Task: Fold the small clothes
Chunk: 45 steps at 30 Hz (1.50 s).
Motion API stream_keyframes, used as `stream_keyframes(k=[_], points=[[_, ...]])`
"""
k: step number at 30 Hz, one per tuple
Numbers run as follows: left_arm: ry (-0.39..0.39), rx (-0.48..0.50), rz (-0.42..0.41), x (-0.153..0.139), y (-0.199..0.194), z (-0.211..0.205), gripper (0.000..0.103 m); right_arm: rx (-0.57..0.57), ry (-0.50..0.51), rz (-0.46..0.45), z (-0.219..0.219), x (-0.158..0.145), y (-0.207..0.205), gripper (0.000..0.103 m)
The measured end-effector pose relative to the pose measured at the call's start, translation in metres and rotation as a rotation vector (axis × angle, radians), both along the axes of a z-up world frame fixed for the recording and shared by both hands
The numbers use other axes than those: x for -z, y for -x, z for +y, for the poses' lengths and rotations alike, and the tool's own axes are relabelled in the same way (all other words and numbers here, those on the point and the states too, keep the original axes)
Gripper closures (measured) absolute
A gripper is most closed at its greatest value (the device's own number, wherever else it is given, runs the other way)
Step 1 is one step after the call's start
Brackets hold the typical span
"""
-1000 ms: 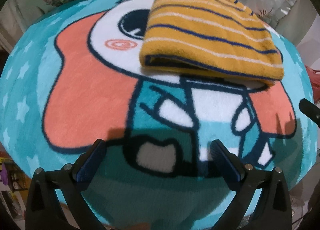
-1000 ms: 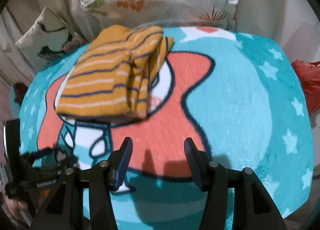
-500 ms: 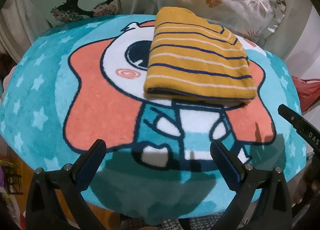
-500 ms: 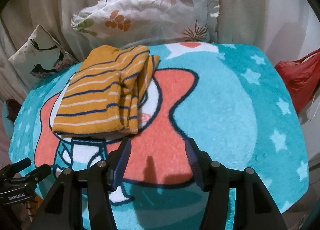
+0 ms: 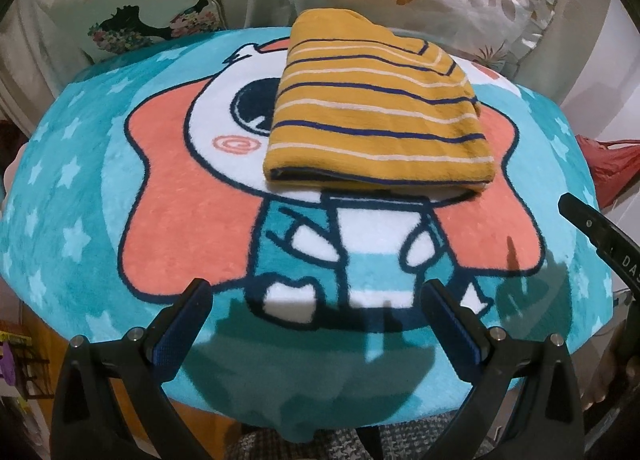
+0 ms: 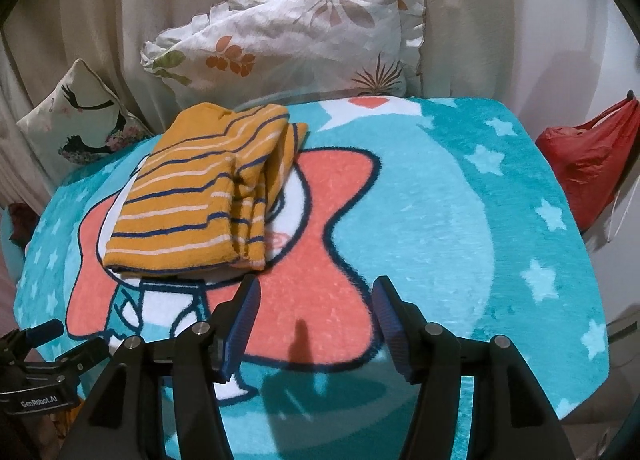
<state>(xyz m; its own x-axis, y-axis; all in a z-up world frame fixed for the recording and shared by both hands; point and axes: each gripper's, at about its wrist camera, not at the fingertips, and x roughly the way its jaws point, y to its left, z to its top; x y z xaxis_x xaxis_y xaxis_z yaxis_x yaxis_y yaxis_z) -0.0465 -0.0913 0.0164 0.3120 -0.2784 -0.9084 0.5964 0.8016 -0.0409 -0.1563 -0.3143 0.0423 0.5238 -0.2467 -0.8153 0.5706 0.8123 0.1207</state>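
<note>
Both the left gripper [image 5: 312, 300] and right gripper [image 6: 316, 302] have backed away, wide open and empty, leaving the yellow striped top [image 5: 376, 116] folded at 12 o'clock on the blue mat [image 5: 72, 188], so it's probably done.

Dim warm light, fisheye-warped edges

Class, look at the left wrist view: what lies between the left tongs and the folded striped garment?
Only bare cartoon blanket separates the left tongs from the striped garment.
</note>
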Motion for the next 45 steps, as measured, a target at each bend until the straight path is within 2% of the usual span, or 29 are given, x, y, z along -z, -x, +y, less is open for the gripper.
stream_keyframes(k=[17,26,32,36,40,43,44,45], points=[[-0.006,0.007,0.006,0.000,0.004,0.002,0.000,-0.030,0.036,-0.011,0.013,-0.005,-0.002,0.038],[0.002,0.004,-0.025,-0.010,0.003,0.003,0.000,-0.047,0.053,-0.047,0.016,-0.012,-0.007,0.036],[0.018,0.037,-0.050,-0.018,0.009,-0.003,0.000,-0.028,0.055,-0.066,0.012,-0.014,-0.002,0.035],[-0.002,0.060,-0.055,-0.016,0.013,-0.010,0.000,-0.017,0.042,-0.066,0.005,-0.012,-0.002,0.035],[-0.028,0.065,-0.049,-0.011,0.015,-0.011,0.000,-0.055,0.028,-0.095,-0.005,-0.016,-0.020,0.035],[-0.041,0.053,-0.046,-0.009,0.012,-0.007,0.000,-0.076,-0.019,-0.119,-0.018,-0.017,-0.044,0.035],[-0.043,0.048,-0.047,-0.008,0.010,-0.005,0.000,-0.081,-0.034,-0.129,-0.019,-0.017,-0.051,0.037],[-0.046,0.042,-0.048,-0.008,0.009,-0.002,0.000,-0.097,-0.057,-0.147,-0.024,-0.017,-0.064,0.047]])
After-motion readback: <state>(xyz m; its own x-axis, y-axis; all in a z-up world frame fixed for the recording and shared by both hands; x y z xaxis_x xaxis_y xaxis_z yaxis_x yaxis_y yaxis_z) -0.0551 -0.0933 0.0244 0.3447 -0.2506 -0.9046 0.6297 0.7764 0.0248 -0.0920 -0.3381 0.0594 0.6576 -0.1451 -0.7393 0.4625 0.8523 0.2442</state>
